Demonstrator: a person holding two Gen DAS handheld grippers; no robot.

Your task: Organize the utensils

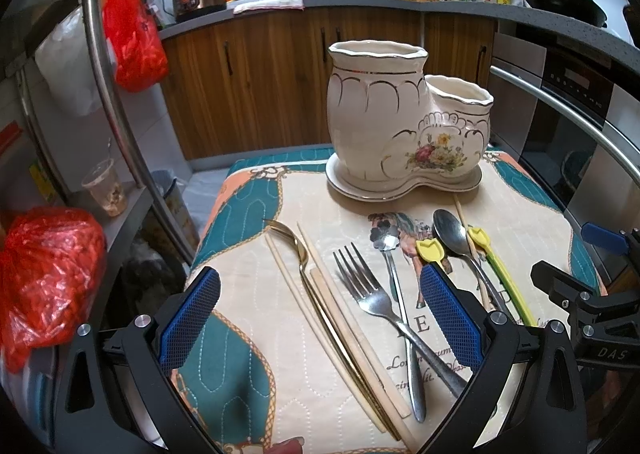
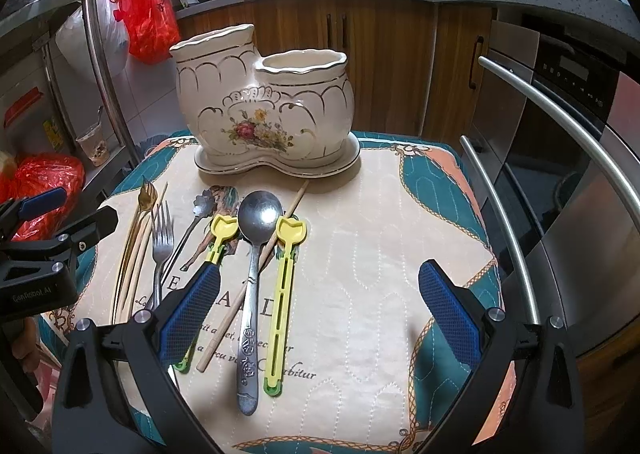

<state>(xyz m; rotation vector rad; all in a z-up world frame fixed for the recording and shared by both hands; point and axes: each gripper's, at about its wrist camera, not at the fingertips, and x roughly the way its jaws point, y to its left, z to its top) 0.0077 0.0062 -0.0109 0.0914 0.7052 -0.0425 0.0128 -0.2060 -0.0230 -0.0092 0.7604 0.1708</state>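
Note:
A cream ceramic two-pot utensil holder [image 1: 404, 122] [image 2: 264, 110] stands at the far side of the quilted mat [image 2: 372, 254]. Utensils lie in front of it: a gold fork [image 1: 316, 298], wooden chopsticks [image 1: 352, 334], a silver fork [image 1: 372, 294] [image 2: 161, 250], a flower-ended spoon [image 1: 390, 250], a silver spoon [image 2: 256, 254] and two yellow-green sticks [image 2: 282, 294]. My left gripper [image 1: 320, 318] is open above the forks and chopsticks. My right gripper [image 2: 320, 314] is open above the spoon and yellow sticks. Both are empty.
The mat [image 1: 240, 214] covers a small table in a kitchen. An oven with steel handles [image 2: 560, 134] is on the right. A metal rack [image 1: 108, 94] with red bags [image 1: 44, 274] and a plastic cup [image 1: 106, 186] is on the left. Wooden cabinets [image 1: 260, 78] are behind.

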